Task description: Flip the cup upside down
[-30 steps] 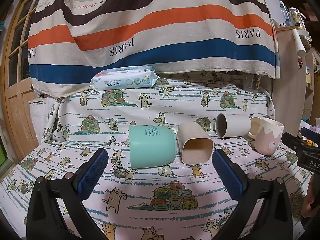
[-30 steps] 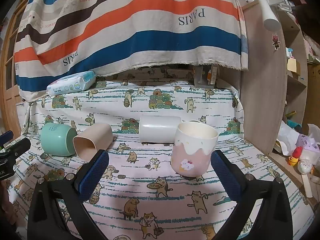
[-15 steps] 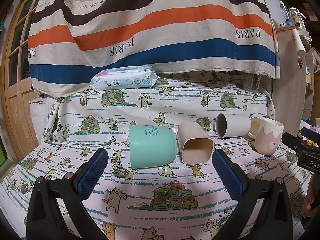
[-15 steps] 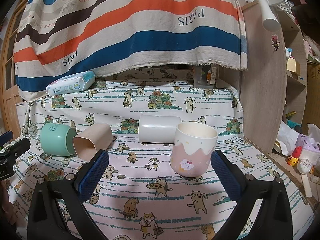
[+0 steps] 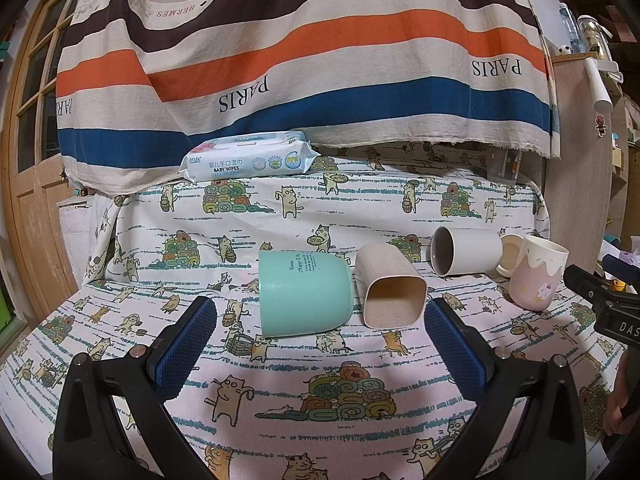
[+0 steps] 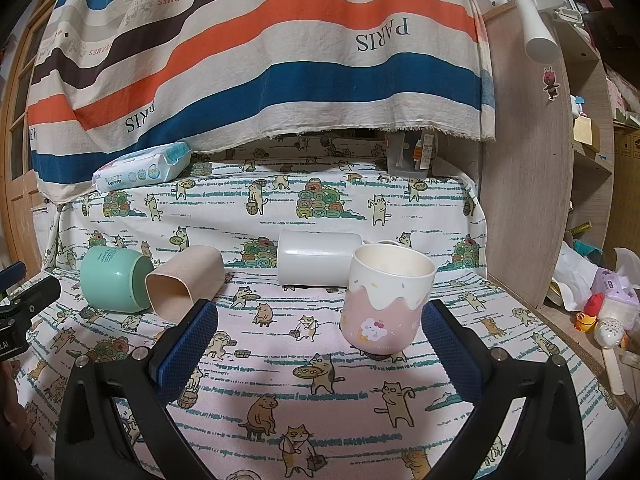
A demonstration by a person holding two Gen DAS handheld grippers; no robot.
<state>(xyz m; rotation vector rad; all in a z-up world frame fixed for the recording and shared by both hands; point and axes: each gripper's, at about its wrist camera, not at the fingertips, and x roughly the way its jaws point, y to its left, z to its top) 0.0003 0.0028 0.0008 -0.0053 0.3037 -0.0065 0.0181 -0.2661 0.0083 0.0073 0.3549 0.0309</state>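
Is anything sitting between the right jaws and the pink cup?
Nothing visible. The pink cup stands upright just ahead of the open right gripper, toward its right jaw, with only bare tablecloth in between. The white cup lies on its side behind it.

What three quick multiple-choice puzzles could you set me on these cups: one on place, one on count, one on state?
1. The baby wipes pack lies:
A. behind the cups
B. inside a cup
C. under the pink cup

2. Cups lying on their sides:
A. one
B. three
C. five

3. The pink cup is:
A. upside down
B. on its side
C. upright, mouth up

Answers:
1 A, it sits back by the striped cloth.
2 B, the green cup, beige cup and white cup.
3 C, its open rim faces up.
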